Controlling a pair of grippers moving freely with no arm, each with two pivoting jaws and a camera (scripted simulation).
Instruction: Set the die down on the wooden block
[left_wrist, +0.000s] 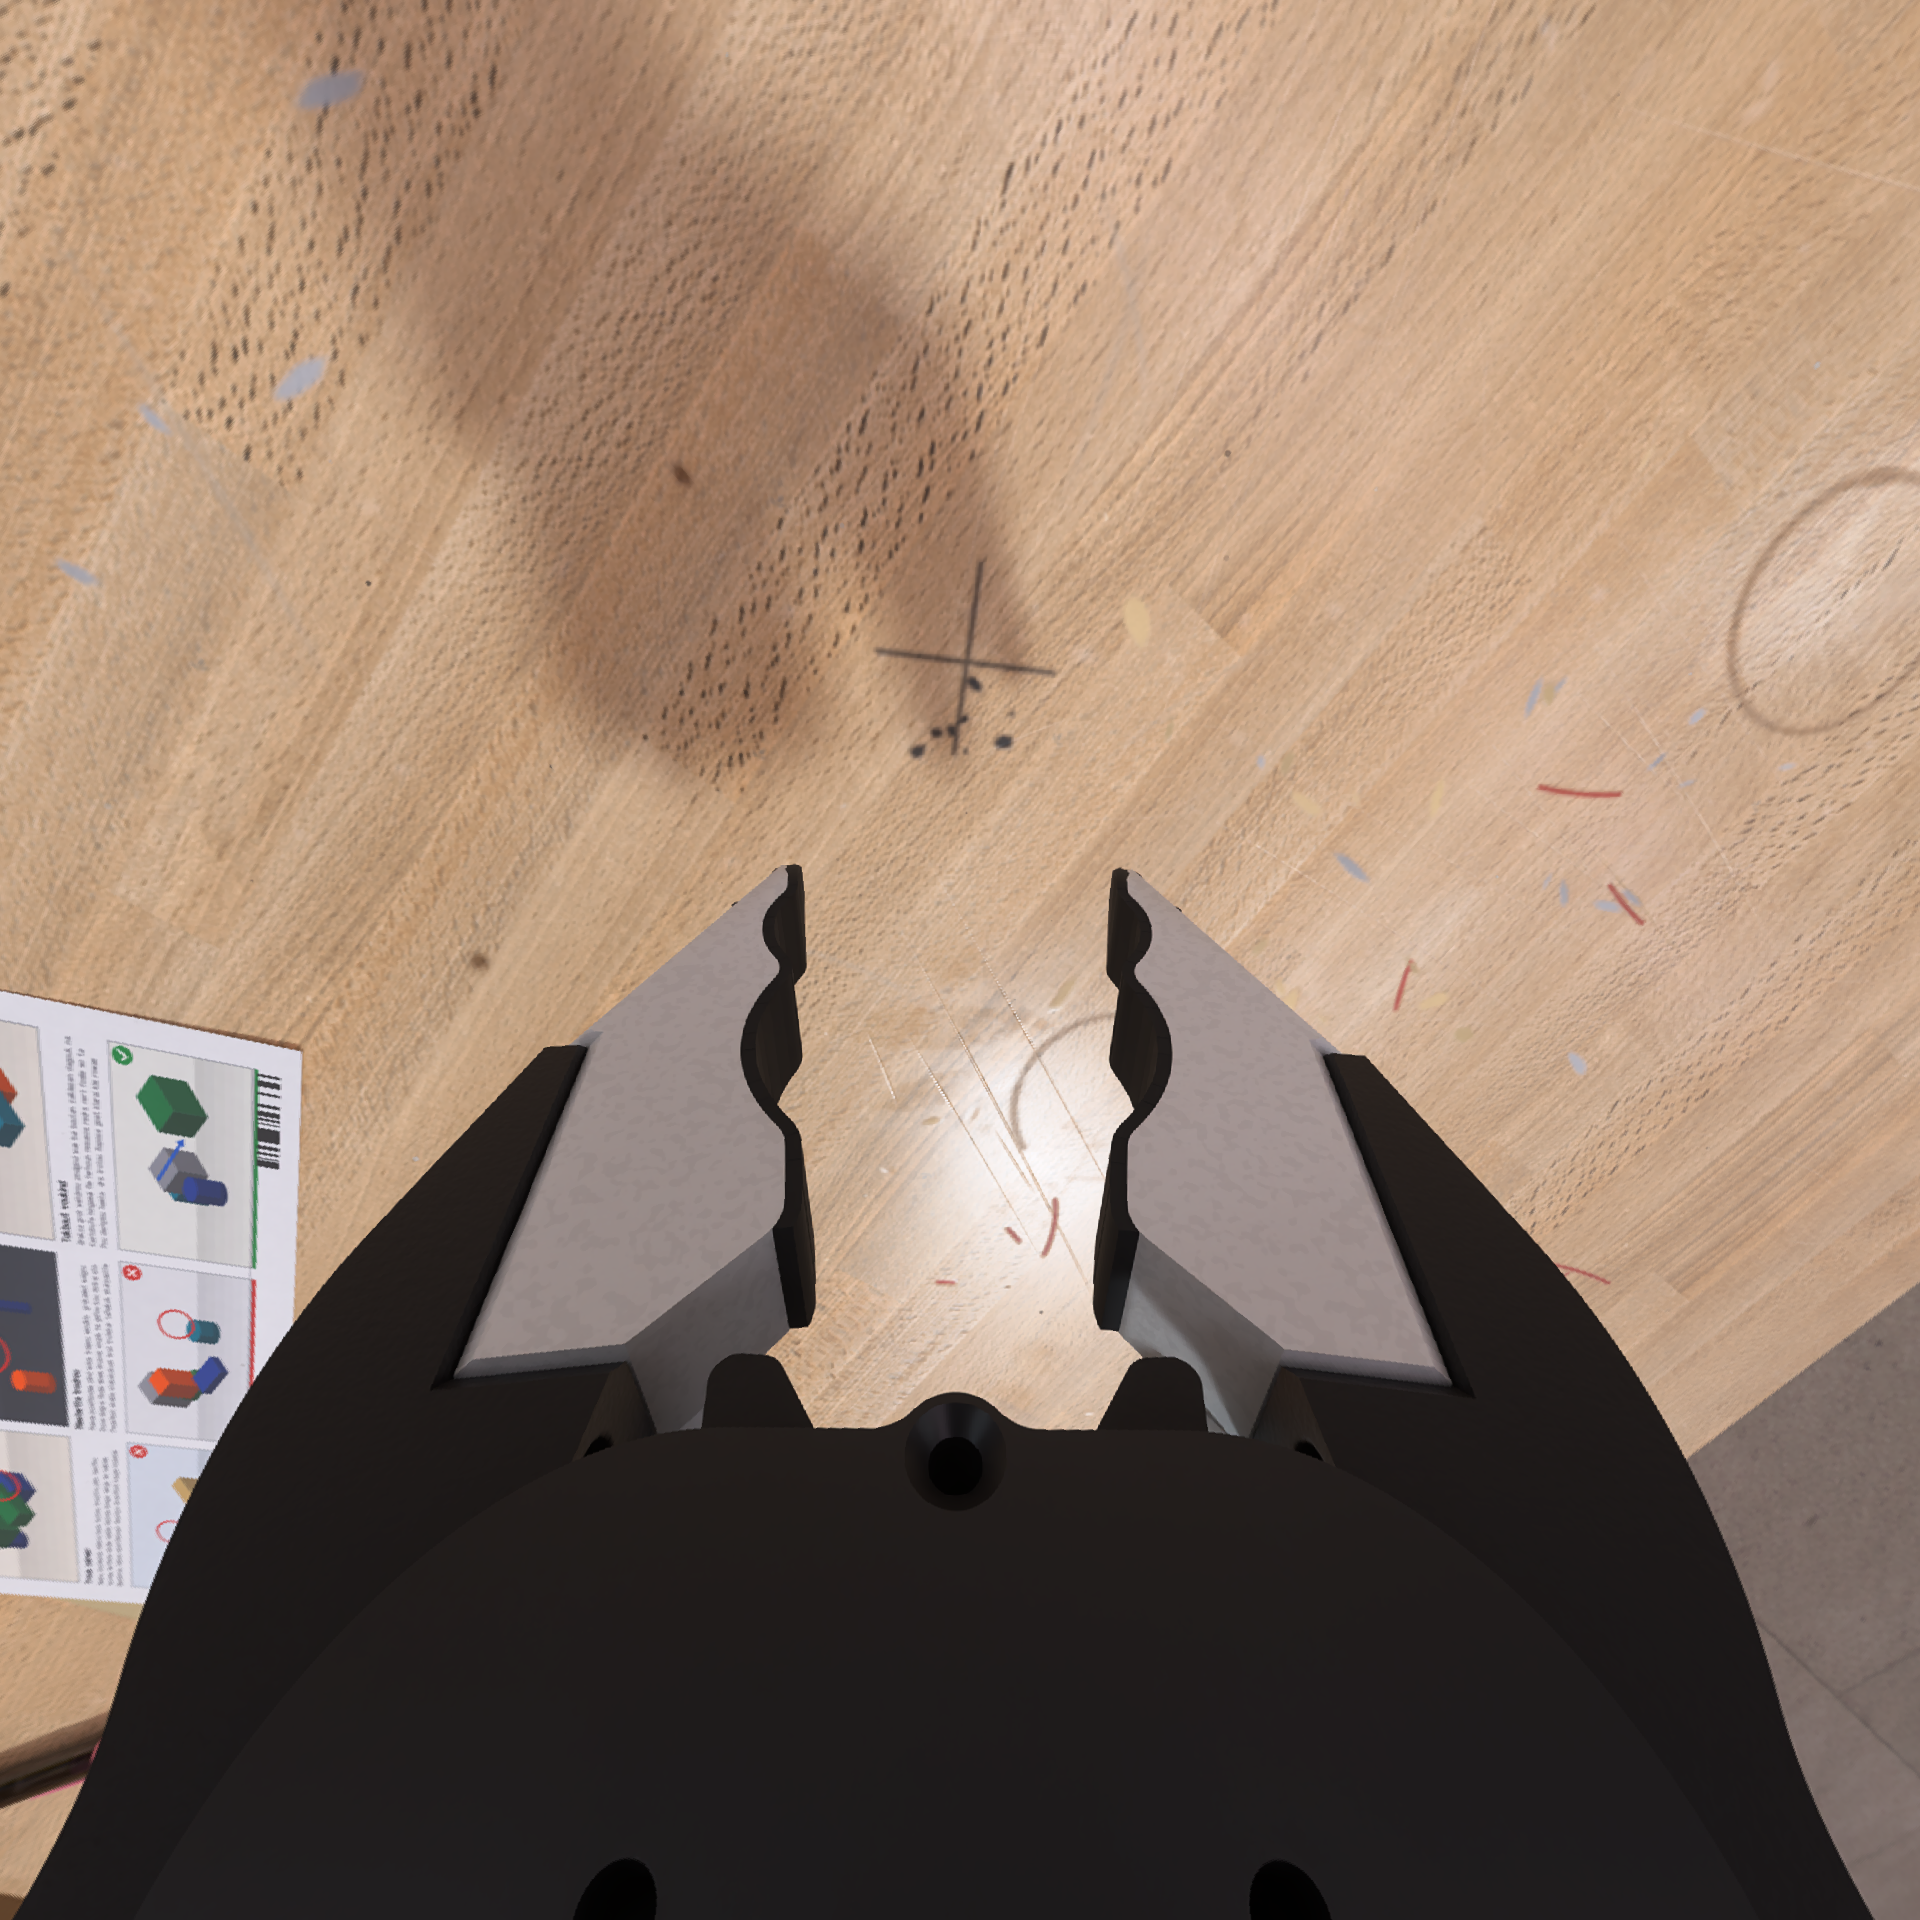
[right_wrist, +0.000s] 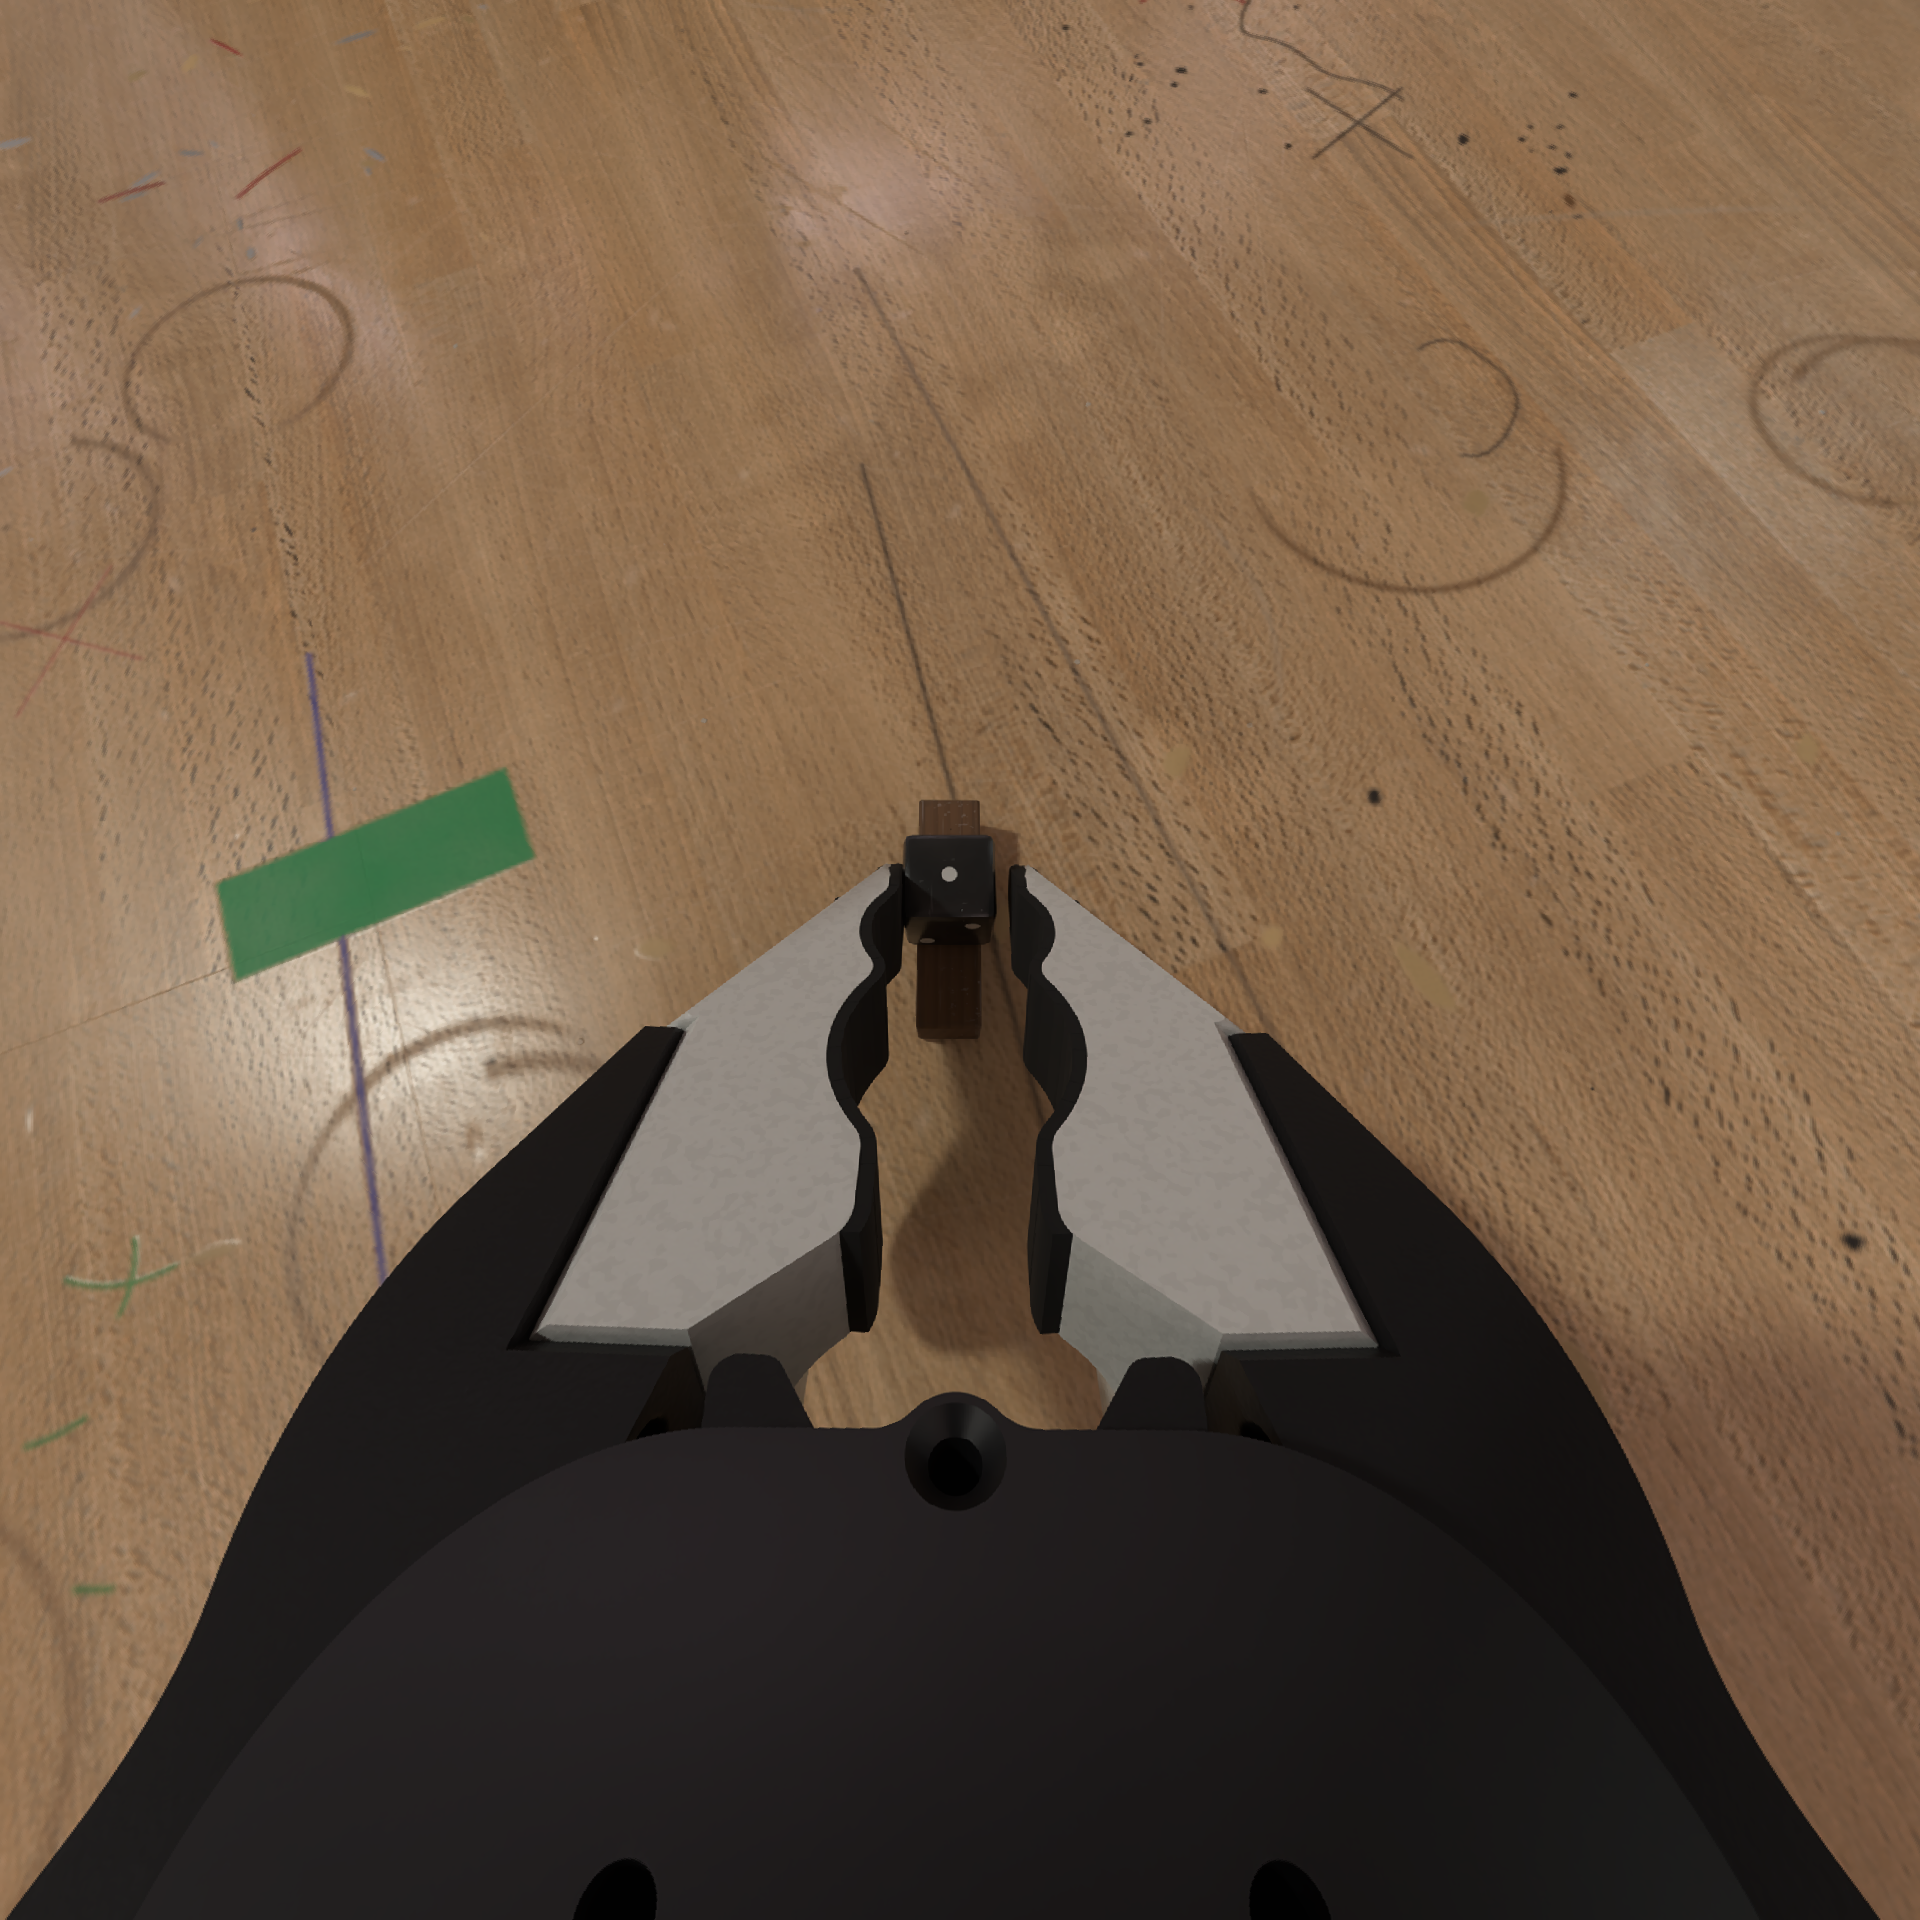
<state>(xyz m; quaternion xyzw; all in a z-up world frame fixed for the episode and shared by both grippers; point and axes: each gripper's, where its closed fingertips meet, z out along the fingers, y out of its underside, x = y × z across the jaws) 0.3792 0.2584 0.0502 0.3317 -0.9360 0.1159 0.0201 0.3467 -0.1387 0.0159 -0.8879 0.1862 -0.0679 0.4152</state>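
Between the right tongs (right_wrist: 951, 883), a small black white-dotted die (right_wrist: 948, 885) sits clamped above a dark brown wooden block (right_wrist: 949, 1000); the left tongs (left_wrist: 956, 883) gape apart over the desk (left_wrist: 1351, 416).

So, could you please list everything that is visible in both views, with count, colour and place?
die: one, black with white pips, between the right gripper's fingertips, above the block
wooden block: one, dark brown, long and narrow, on the table under the die
green tape strip: one, green, flat on the table, left of the right gripper
instruction sheet: one, white with coloured pictures, left edge of the left wrist view
table: one, light wood with pencil marks and ring stains
left gripper: one, black and grey, open, empty
right gripper: one, black and grey, around the die
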